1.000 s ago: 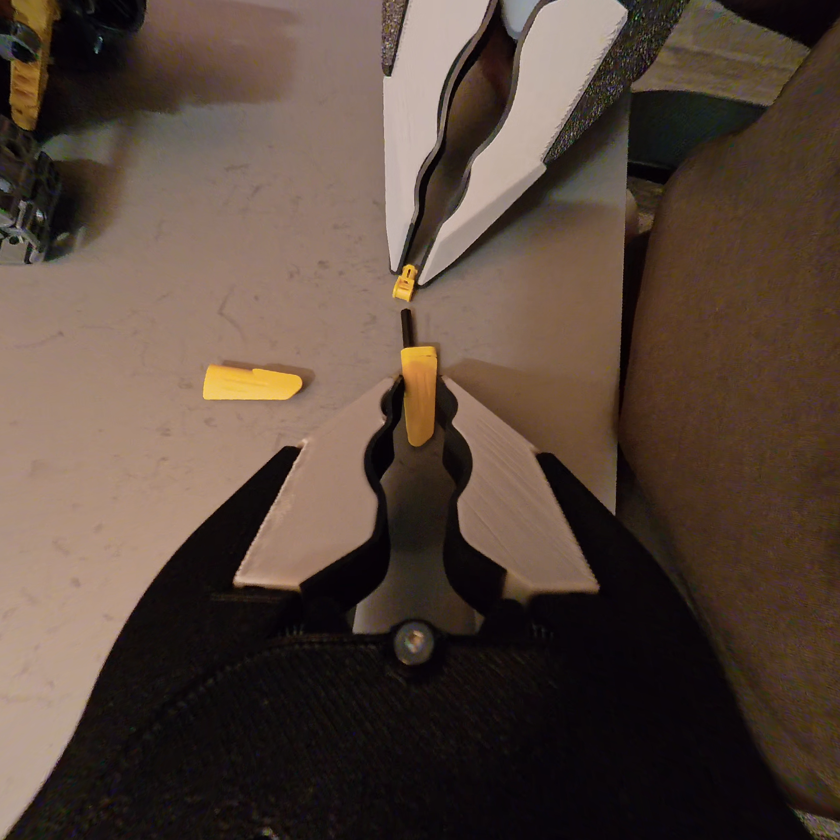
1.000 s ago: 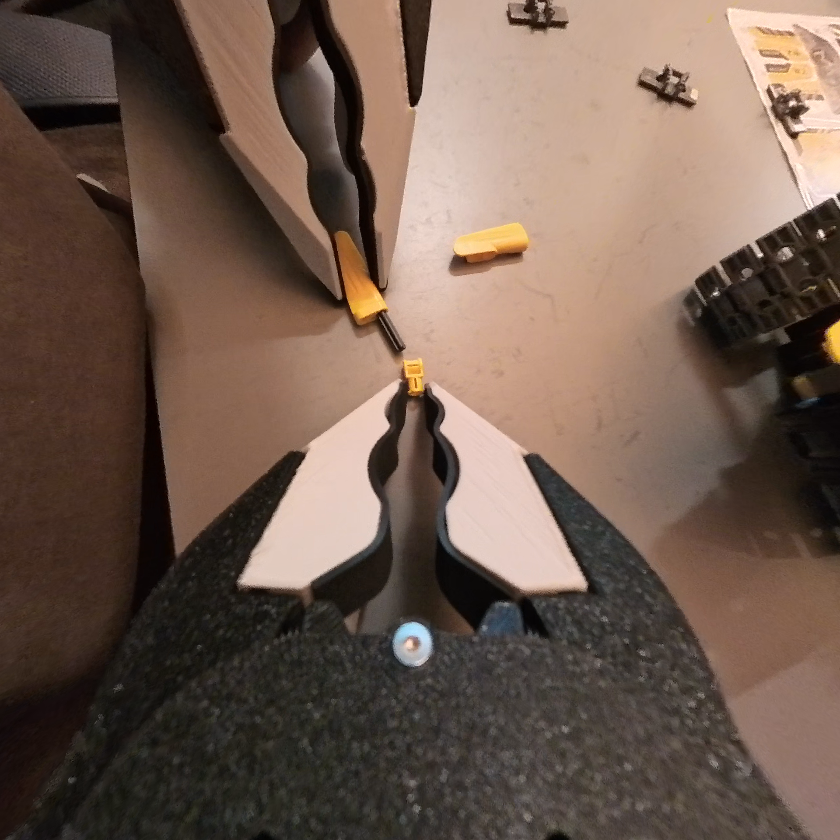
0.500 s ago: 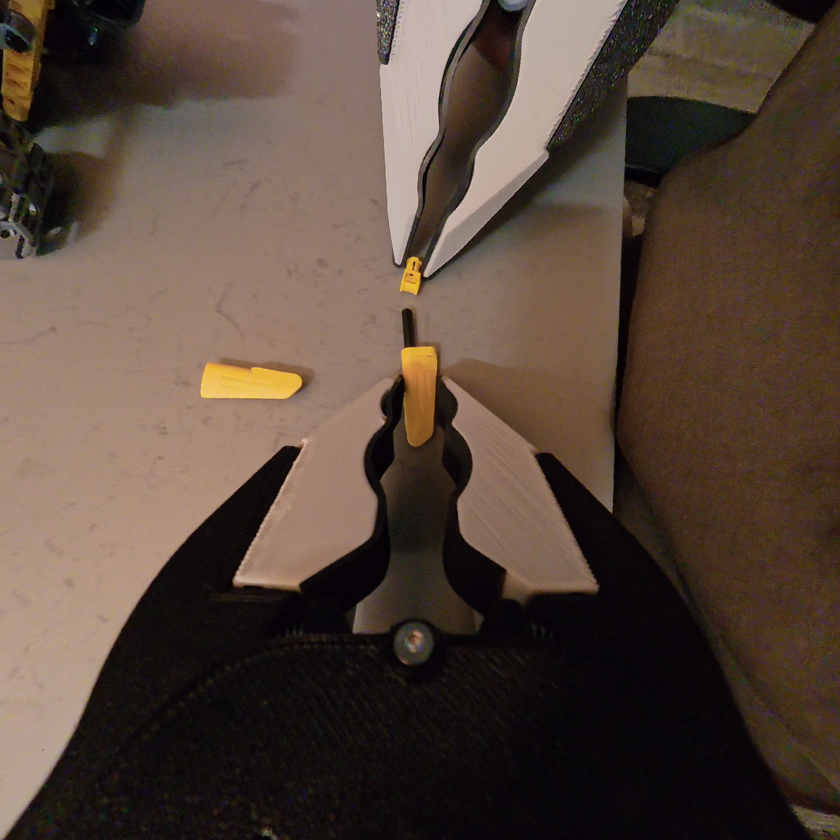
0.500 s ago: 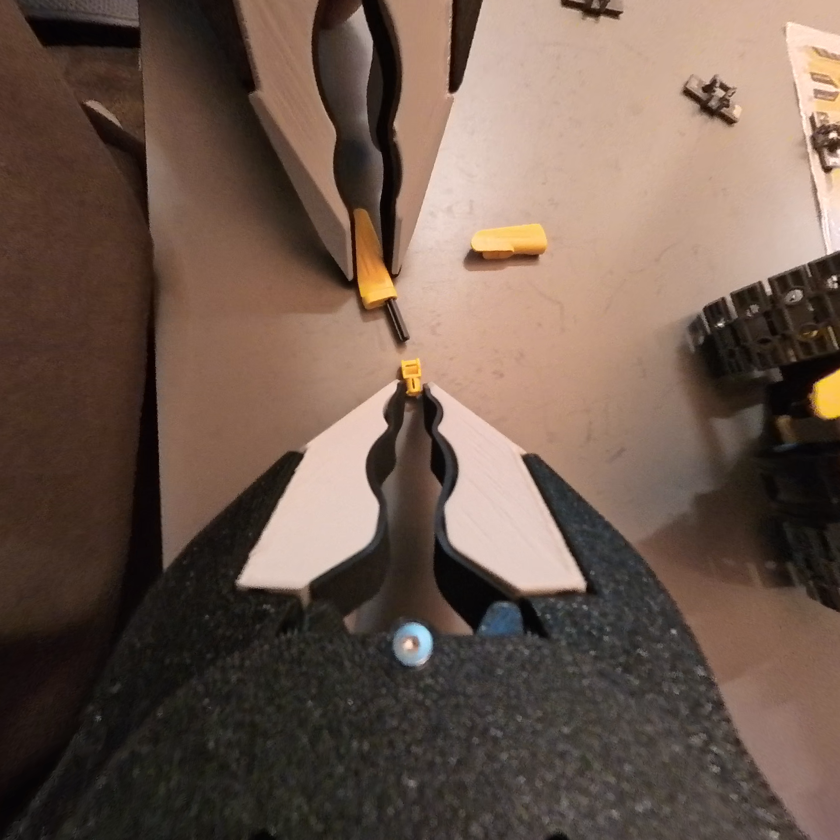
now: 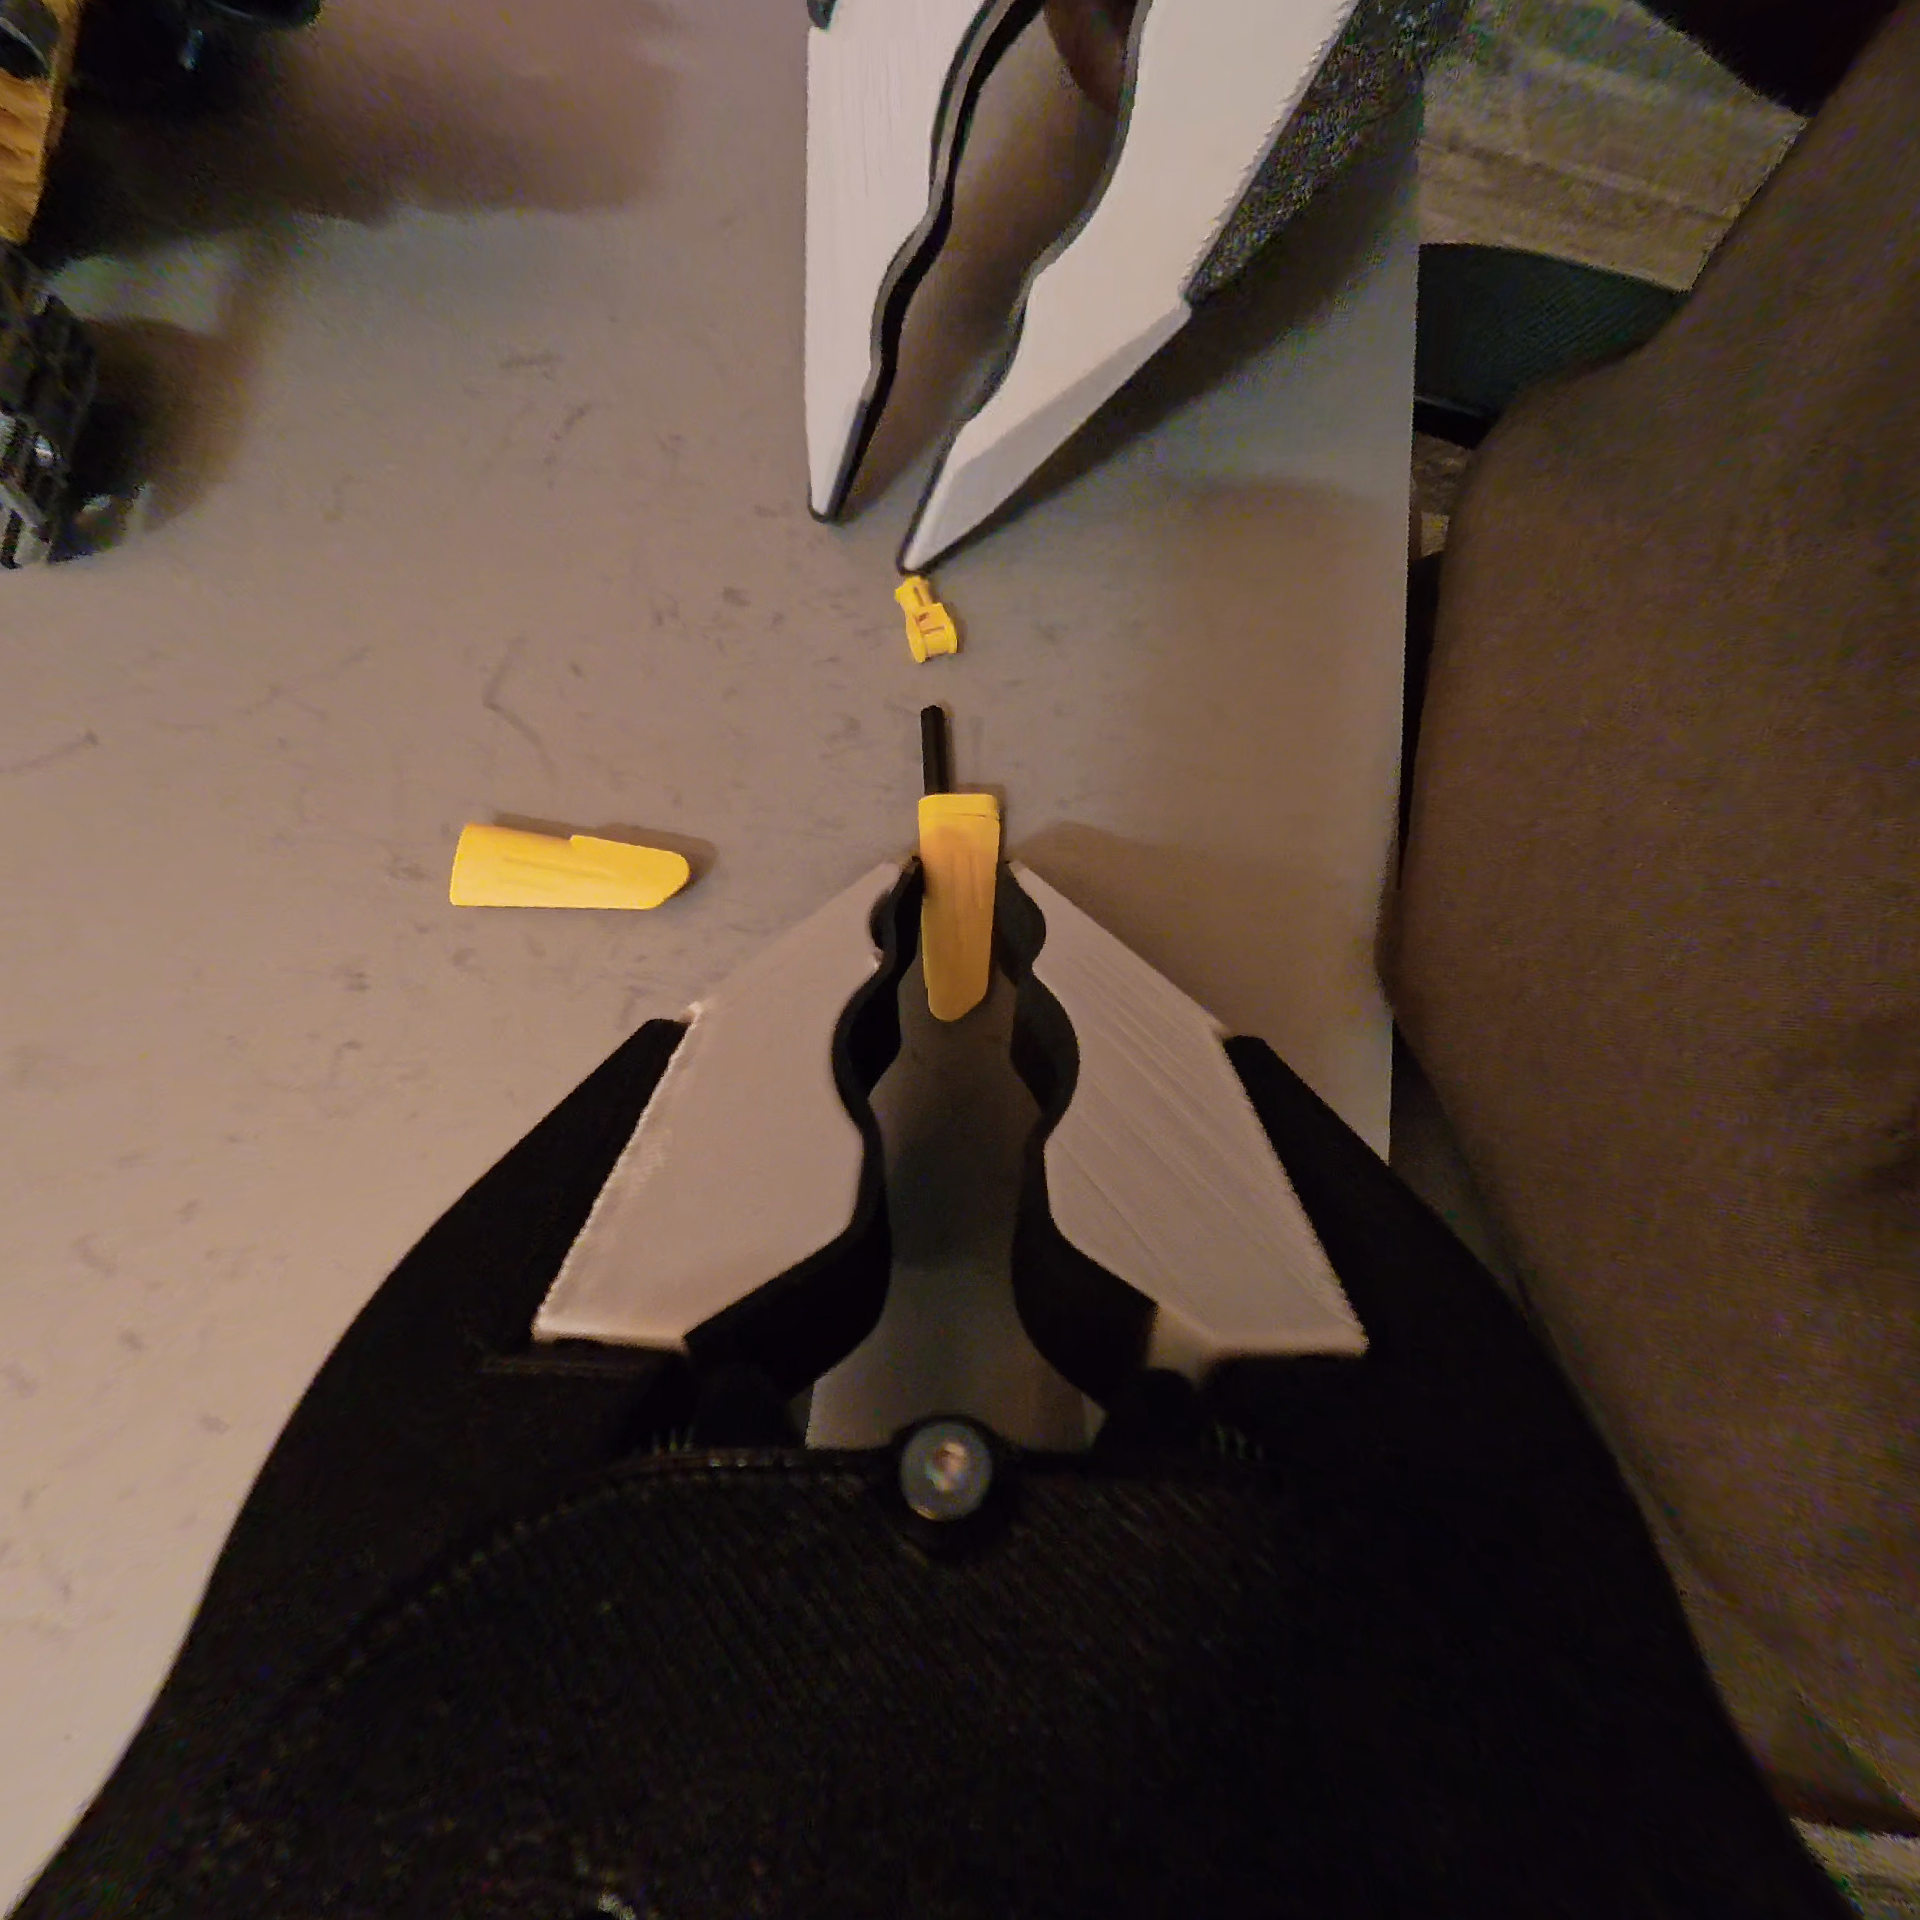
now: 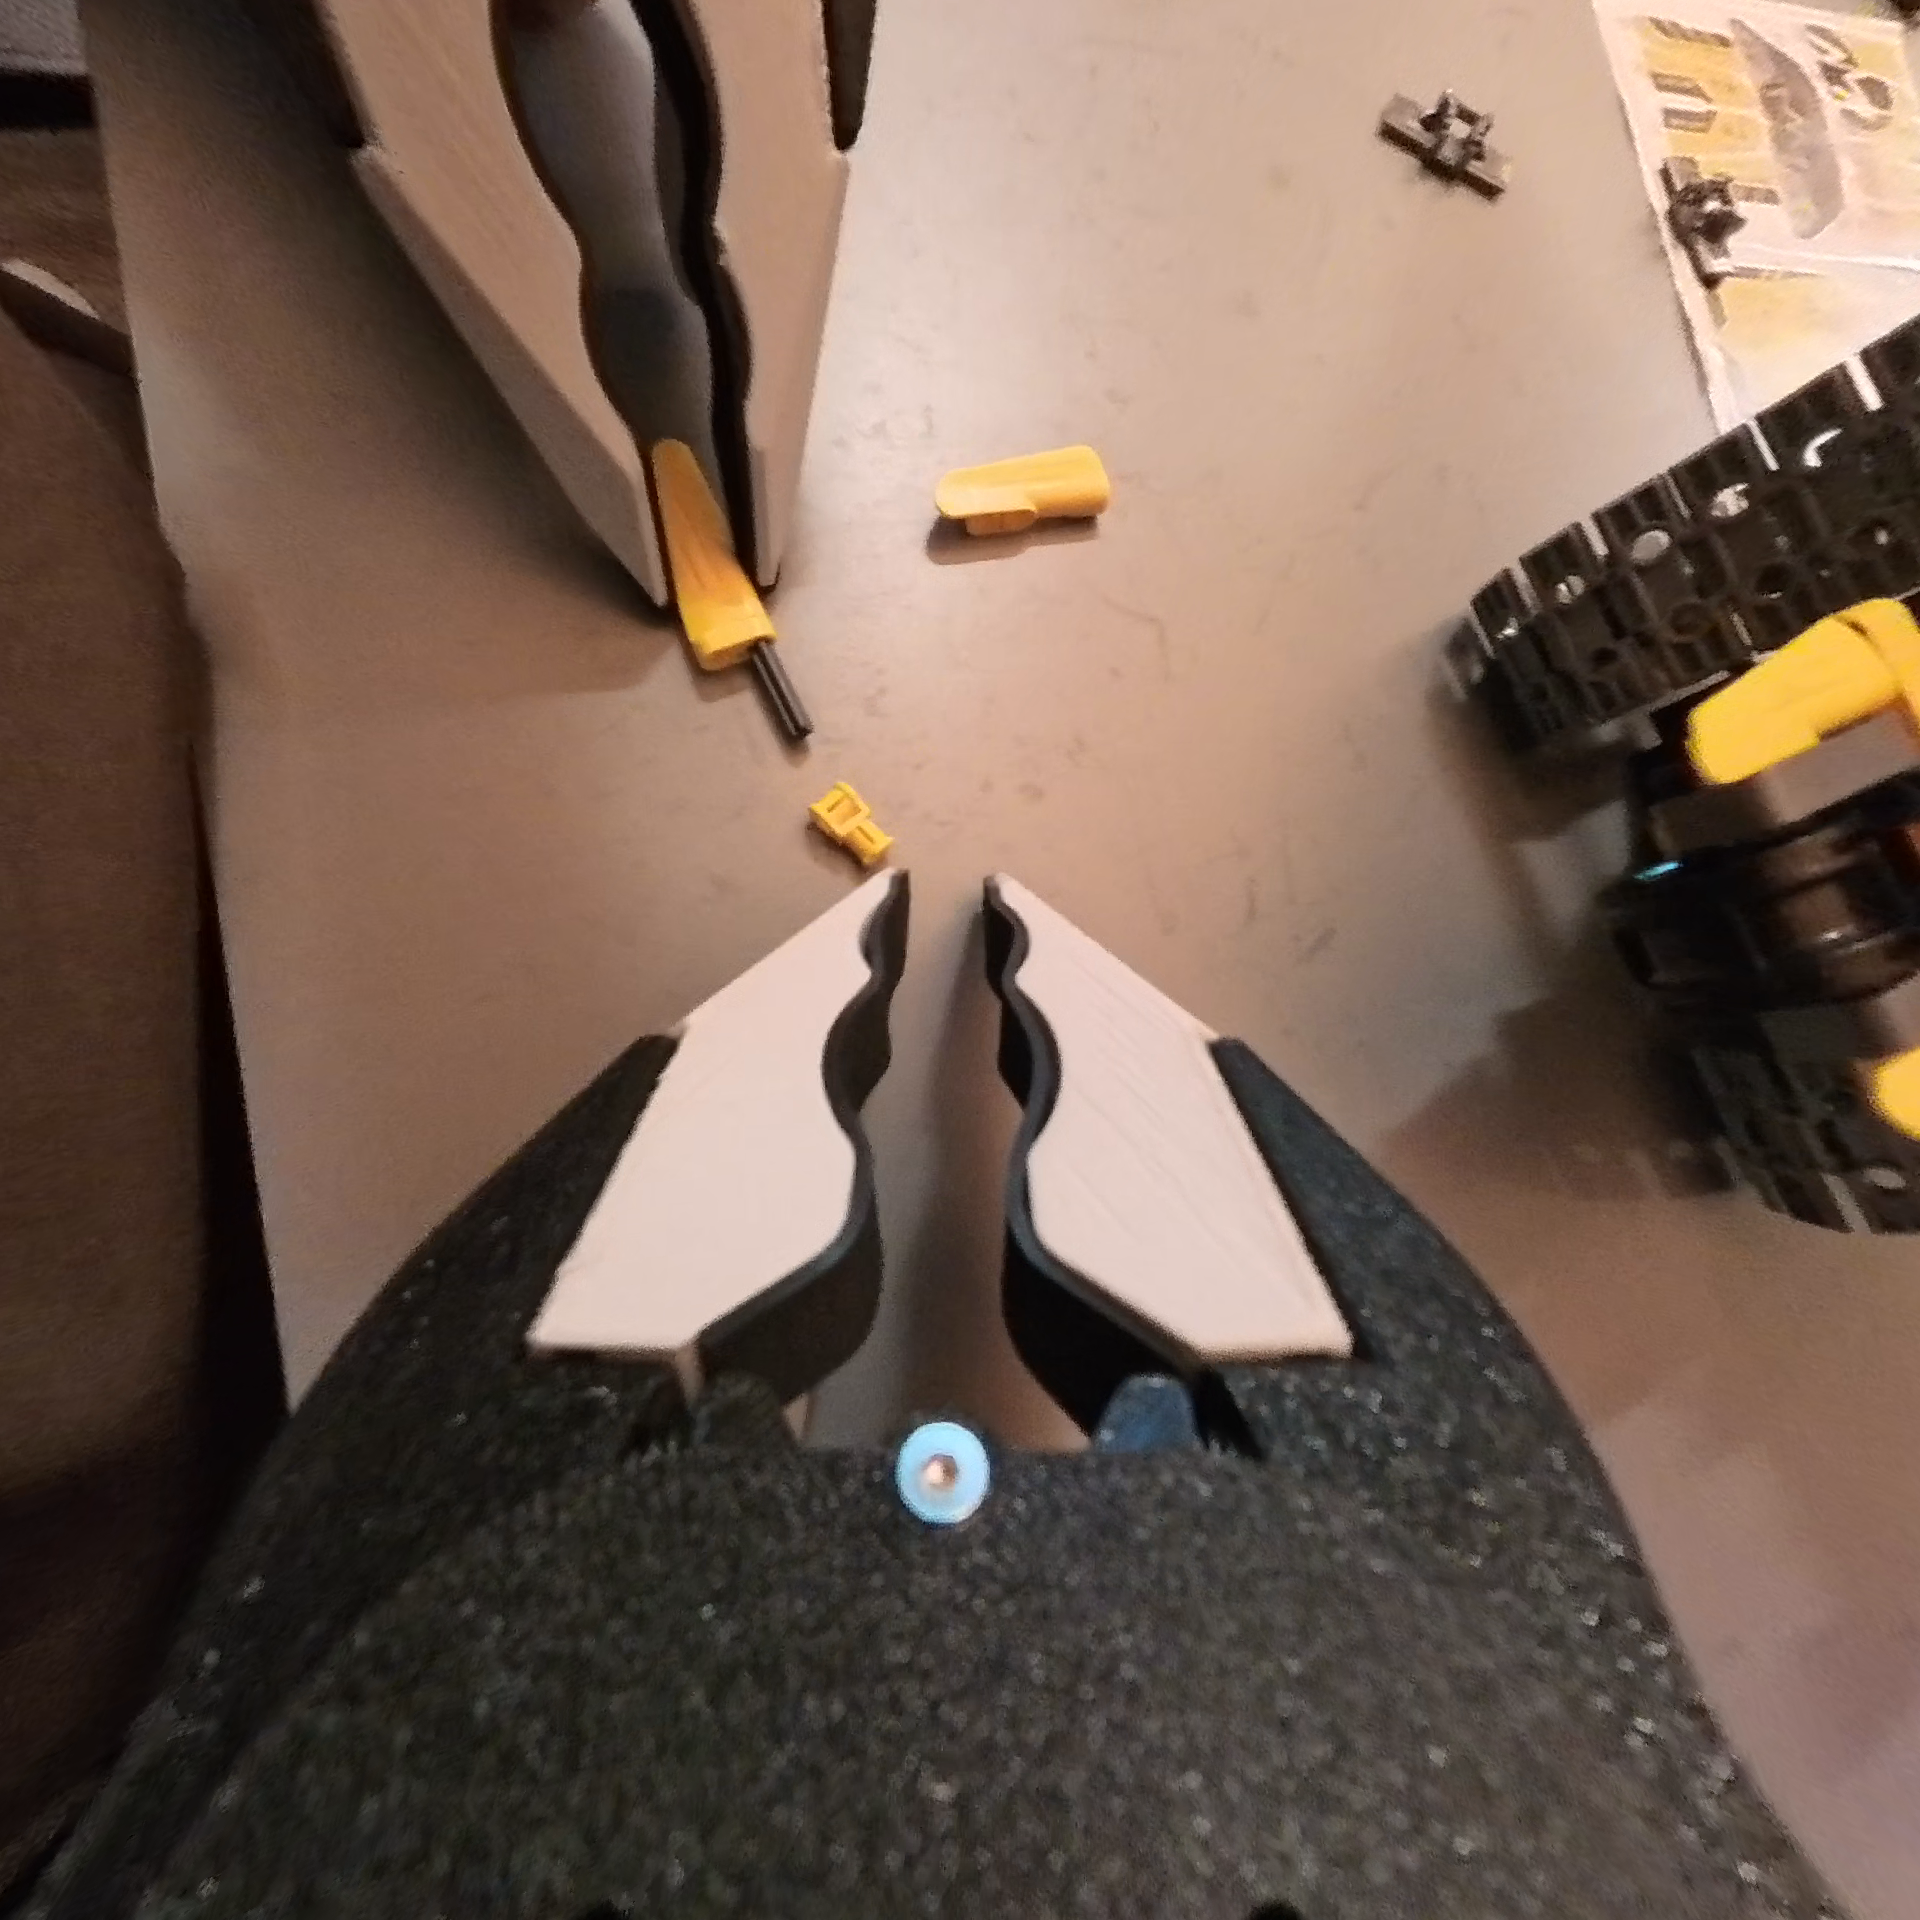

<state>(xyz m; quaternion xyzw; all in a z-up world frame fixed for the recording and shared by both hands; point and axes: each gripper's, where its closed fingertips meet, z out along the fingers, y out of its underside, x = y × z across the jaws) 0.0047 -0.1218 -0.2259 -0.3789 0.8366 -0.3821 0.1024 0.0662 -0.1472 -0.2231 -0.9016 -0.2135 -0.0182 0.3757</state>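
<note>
My left gripper (image 5: 958, 868) is shut on a yellow wedge-shaped piece (image 5: 956, 904) with a thin black axle (image 5: 930, 750) sticking out of its far end; the right wrist view shows it too (image 6: 717, 582), low over the table. My right gripper (image 6: 945, 883) is open and holds nothing. A small yellow connector (image 6: 850, 824) lies loose on the table just beyond its left fingertip (image 6: 888, 888). In the left wrist view the connector (image 5: 925, 620) lies between the axle tip and my right gripper (image 5: 878, 520).
A second yellow wedge piece (image 5: 566, 868) lies on the grey table (image 5: 364, 623), also in the right wrist view (image 6: 1023, 486). A black tracked model with yellow parts (image 6: 1745, 748) stands at right. Small black pieces (image 6: 1444, 140) and a printed sheet (image 6: 1756, 156) lie far right. A brown chair (image 5: 1683, 935) borders the table edge. The gap from one gripper's tips to the other's is roughly 7 centimeters.
My right gripper opened and let the small yellow connector go; it now lies tilted on the table in front of the fingertips. The left gripper kept its hold on the wedge piece.
</note>
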